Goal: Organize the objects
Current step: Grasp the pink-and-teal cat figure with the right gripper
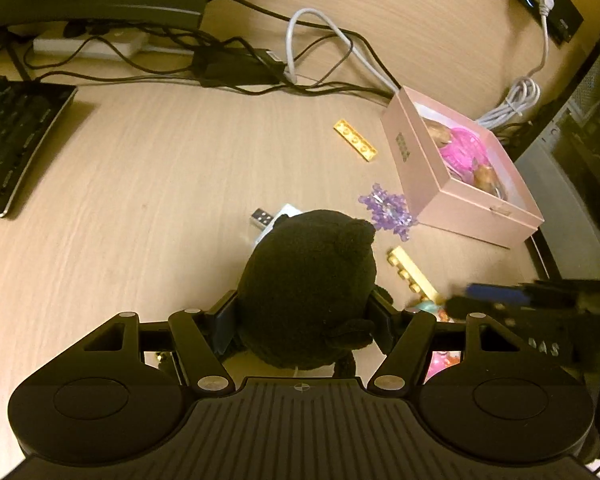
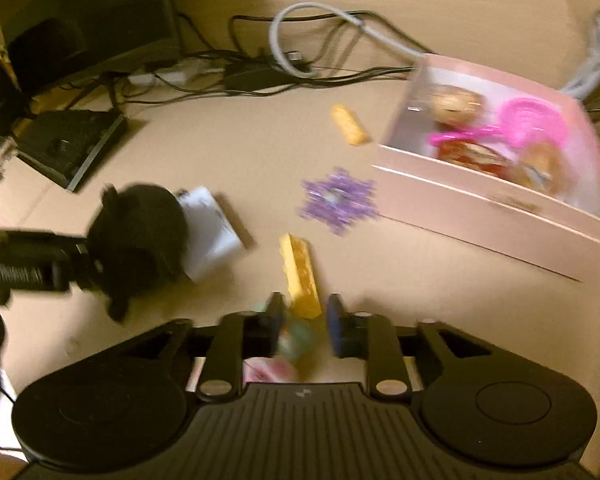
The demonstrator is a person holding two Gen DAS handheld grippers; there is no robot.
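Observation:
My left gripper [image 1: 304, 322] is shut on a black plush toy [image 1: 308, 276], whose body fills the gap between the pads. In the right wrist view the plush [image 2: 140, 236] hangs at the left over a white card [image 2: 212, 236]. My right gripper [image 2: 305, 316] is open. The near end of a yellow brick [image 2: 300, 268] lies between its fingers, with no pad pressing on it. A small greenish toy [image 2: 298, 340] sits blurred under the gripper. A purple snowflake [image 2: 338, 200] and a second yellow brick [image 2: 350, 124] lie on the desk, in front of and beside the open pink box [image 2: 480, 216].
The pink box [image 1: 460, 208] holds dolls and a pink plastic piece. A keyboard [image 1: 12, 140] lies at the left. Black and white cables [image 1: 300, 60] and a power strip [image 1: 88, 46] run along the back. A monitor stands at the back left, and dark equipment is beyond the desk's right edge.

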